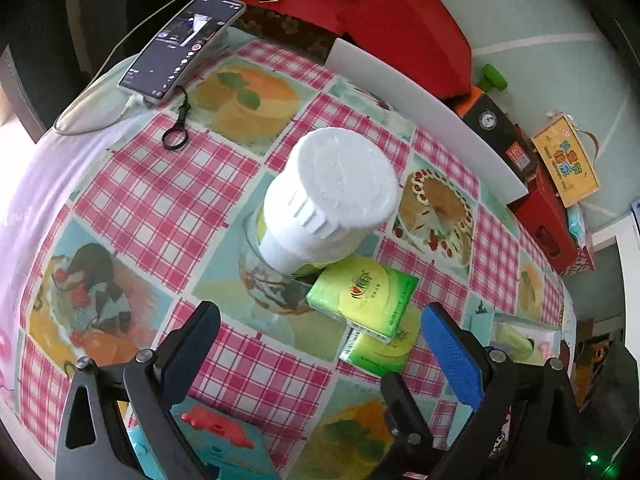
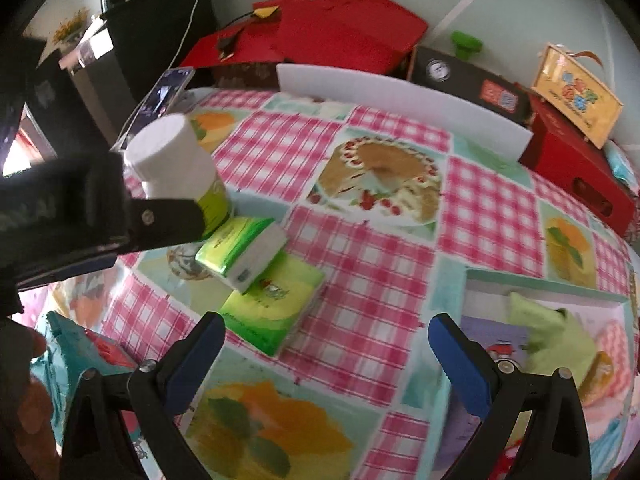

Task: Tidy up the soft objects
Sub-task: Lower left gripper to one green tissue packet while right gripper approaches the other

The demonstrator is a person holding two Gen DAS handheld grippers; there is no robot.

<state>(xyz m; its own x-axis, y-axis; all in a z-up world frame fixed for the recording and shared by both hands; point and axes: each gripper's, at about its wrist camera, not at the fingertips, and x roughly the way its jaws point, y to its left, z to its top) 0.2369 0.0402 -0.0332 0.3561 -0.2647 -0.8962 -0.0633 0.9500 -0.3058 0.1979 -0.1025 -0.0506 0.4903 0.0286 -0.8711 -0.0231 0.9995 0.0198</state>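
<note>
Two green tissue packs lie on the checked tablecloth, the upper pack (image 1: 362, 294) (image 2: 240, 250) leaning across the lower pack (image 1: 380, 350) (image 2: 276, 306). A white-capped green bottle (image 1: 328, 200) (image 2: 176, 168) stands just behind them. My left gripper (image 1: 320, 344) is open and empty, just short of the packs. My right gripper (image 2: 326, 350) is open and empty, to the right of the packs. An open box (image 2: 540, 288) at the right holds a pale green soft item (image 2: 552, 336).
A phone (image 1: 184, 46) with a lanyard lies at the far left. A white board (image 2: 400, 96) stands at the back, with red boxes (image 2: 348, 28) and a yellow carton (image 2: 576, 96) behind. A teal box with a red shape (image 1: 220, 436) lies near the front.
</note>
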